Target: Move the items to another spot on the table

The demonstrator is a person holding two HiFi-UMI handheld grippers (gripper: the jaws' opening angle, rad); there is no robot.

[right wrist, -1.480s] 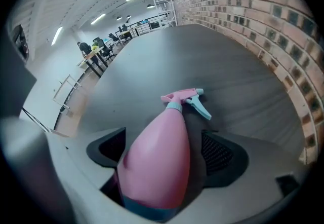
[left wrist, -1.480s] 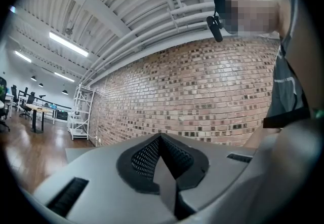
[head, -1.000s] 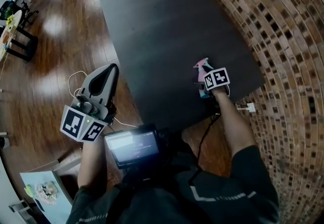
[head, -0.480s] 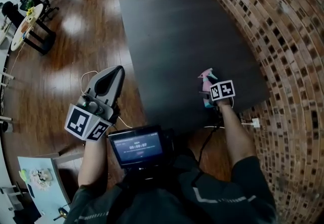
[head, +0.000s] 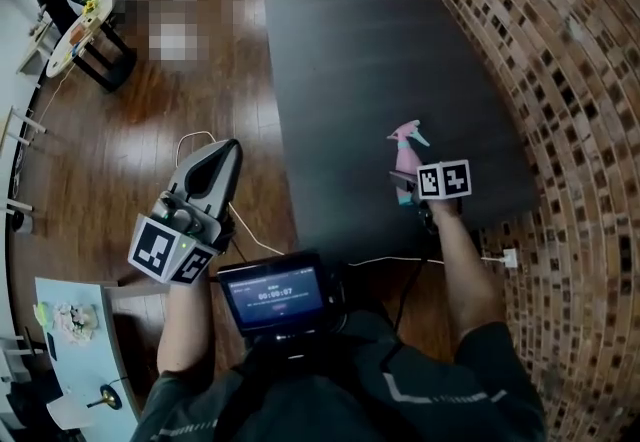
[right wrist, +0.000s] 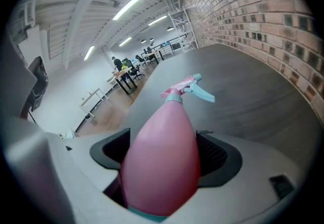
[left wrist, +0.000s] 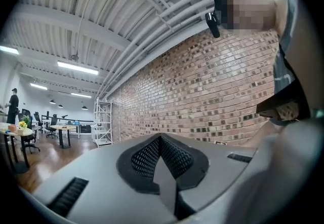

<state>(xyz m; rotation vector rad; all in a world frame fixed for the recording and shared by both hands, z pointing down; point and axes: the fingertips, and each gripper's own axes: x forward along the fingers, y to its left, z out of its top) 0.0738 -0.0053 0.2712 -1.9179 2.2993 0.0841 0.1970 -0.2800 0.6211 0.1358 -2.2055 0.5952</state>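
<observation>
A pink spray bottle (head: 405, 148) with a pale blue trigger sits in my right gripper (head: 410, 186) over the near right part of the dark table (head: 350, 50). In the right gripper view the bottle's body (right wrist: 164, 152) fills the gap between the black pads (right wrist: 211, 153), which press its sides, and its nozzle (right wrist: 195, 88) points away from me. Whether the bottle rests on the table I cannot tell. My left gripper (head: 207, 173) is shut and empty, held over the wooden floor left of the table. In the left gripper view its pads (left wrist: 147, 157) meet.
A brick wall (head: 560, 60) runs along the table's right side. A white plug (head: 505, 257) and its cable lie on the floor by the table's near edge. A small screen (head: 275, 295) hangs at my chest. Desks and chairs (head: 80, 25) stand far left.
The head view has shifted, so the table sits further right and lower. My right gripper still holds the bottle at about the same spot on the table. The left gripper has barely moved.
</observation>
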